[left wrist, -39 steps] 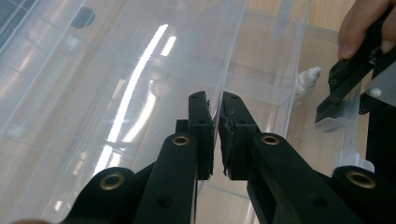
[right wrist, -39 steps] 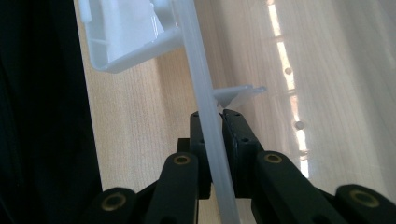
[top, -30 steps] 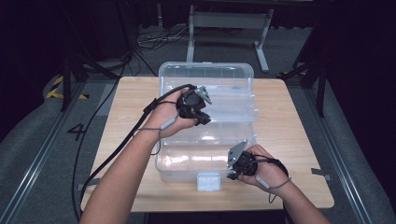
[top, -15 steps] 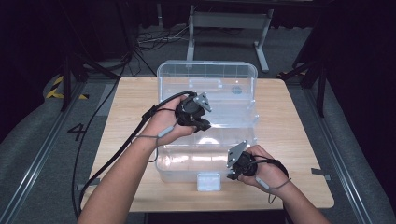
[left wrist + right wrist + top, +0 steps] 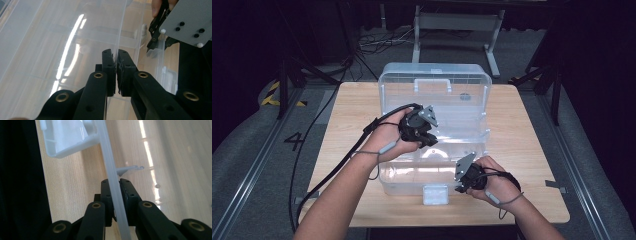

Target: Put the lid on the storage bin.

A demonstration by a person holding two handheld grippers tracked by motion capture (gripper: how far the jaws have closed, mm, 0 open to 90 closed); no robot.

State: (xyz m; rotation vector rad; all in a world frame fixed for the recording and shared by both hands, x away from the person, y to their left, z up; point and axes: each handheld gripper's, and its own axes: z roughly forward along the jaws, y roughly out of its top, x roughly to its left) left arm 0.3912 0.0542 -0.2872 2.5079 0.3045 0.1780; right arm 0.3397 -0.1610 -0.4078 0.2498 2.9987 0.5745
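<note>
Clear plastic box (image 5: 435, 105) at centre of wooden counter (image 5: 532, 145), lid swung up toward 12 o'clock, white handle (image 5: 432, 85) showing on the raised lid, white latch (image 5: 435, 194) hanging at 6 o'clock on the near wall. Small dark speck (image 5: 465, 97) visible through the lid near 1 o'clock; too small to identify.

Left hand-held gripper (image 5: 426, 136) over the middle of the box, just past centre toward 9 o'clock, grey three-cornered plate on top, cable trailing off toward 7 o'clock past the forearm. Seen along its own jaws (image 5: 116, 66): pressed together on a thin clear wall running away from the camera, pads touching it on both sides. Same view, at 2 o'clock: other gripper's grey plate and a fingertip on it, beside the box's edge.

Right hand-held gripper (image 5: 460, 179) at the near wall of the box, around 5 o'clock of the counter, just beside the latch. Seen along its own jaws (image 5: 116, 188): pinching the clear rim (image 5: 110, 173) of the box, rim passing slantwise between the pads, wood grain of the counter behind, corner of the white latch at 11 o'clock.

Hands gripping each tool, forearms entering from 6 o'clock. Metal stand (image 5: 454, 22) and loose cables (image 5: 382, 42) on the floor beyond the counter at 12 o'clock.
</note>
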